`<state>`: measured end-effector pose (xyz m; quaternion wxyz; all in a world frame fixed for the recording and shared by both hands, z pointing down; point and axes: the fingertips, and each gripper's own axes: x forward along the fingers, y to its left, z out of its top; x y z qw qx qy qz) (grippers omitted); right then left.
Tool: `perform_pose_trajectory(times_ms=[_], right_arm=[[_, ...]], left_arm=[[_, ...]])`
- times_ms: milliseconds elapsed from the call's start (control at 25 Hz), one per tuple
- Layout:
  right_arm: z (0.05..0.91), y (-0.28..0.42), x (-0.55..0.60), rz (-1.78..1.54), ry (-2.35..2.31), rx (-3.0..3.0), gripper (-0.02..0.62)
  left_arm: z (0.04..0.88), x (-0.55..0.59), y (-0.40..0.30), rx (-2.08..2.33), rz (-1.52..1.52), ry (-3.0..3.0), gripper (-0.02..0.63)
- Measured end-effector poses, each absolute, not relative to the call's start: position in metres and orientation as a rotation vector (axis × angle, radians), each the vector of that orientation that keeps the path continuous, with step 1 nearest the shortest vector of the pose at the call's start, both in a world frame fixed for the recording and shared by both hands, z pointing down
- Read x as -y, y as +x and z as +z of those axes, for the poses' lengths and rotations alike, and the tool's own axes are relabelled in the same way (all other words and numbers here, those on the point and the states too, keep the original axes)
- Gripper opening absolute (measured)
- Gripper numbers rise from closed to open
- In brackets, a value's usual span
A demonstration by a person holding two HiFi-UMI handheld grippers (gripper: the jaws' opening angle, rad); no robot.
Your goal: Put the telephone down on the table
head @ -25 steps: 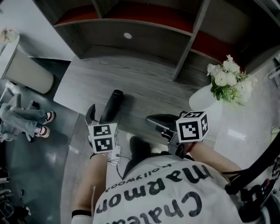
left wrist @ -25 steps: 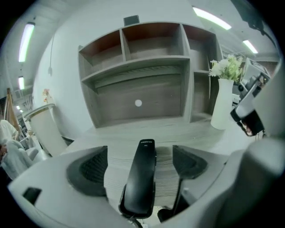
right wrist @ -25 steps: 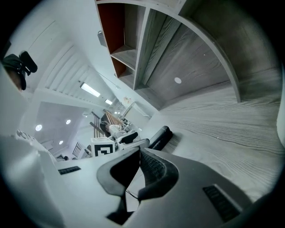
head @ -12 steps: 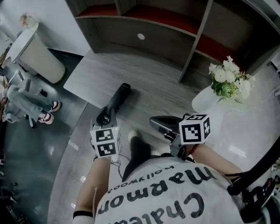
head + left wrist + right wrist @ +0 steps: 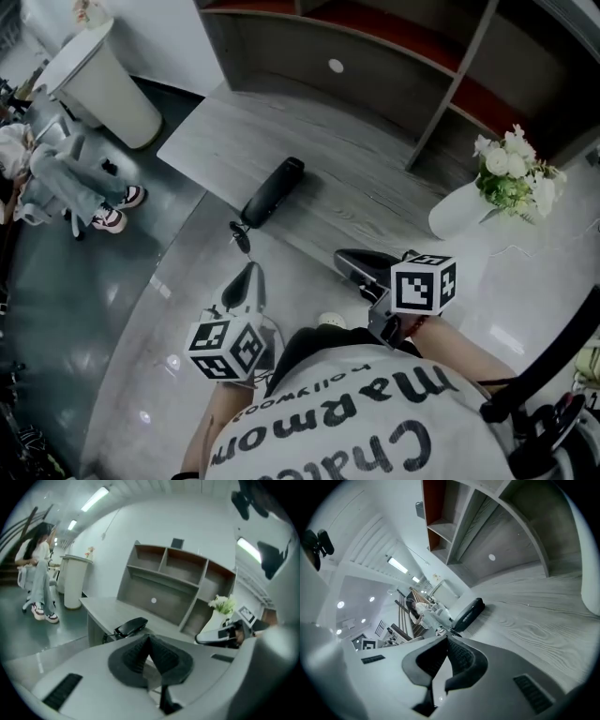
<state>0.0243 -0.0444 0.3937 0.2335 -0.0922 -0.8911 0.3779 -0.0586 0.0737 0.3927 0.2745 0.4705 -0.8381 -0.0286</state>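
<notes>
Desk wide open between telephone and white vase; shelf unit walls off the back. Small dark bit, maybe a cord, at the desk's near edge by the telephone.

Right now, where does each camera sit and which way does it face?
Head view: on the person's head, looking steeply down at the table; shirt, left gripper and right gripper show.
Left gripper view: on the left gripper, facing the shelf unit over its jaws, just closed on nothing; right gripper at right.
Right gripper view: on the right gripper, facing across the table over its shut jaws.
Shared: all three show the telephone lying on the table.
</notes>
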Motion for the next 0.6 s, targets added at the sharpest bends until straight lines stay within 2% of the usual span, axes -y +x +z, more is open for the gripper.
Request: perform_pose_trajectory(times_ms=[80, 280, 600], right_arm=[[0.387, 0.027, 0.048, 0.996, -0.221, 2.499, 0.011], [0.375, 0.038, 0.059, 0.881, -0.045, 2.608, 0.011], [0.370, 0.067, 0.001, 0.950, 0.028, 2.585, 0.011]], left_arm=[[0.382, -0.082, -0.044, 2.257, -0.143, 1.300, 0.009], [0.391, -0.126, -0.029, 2.252, -0.095, 1.224, 0.009], [0.377, -0.191, 0.007, 2.217, -0.146, 1.271, 0.009]])
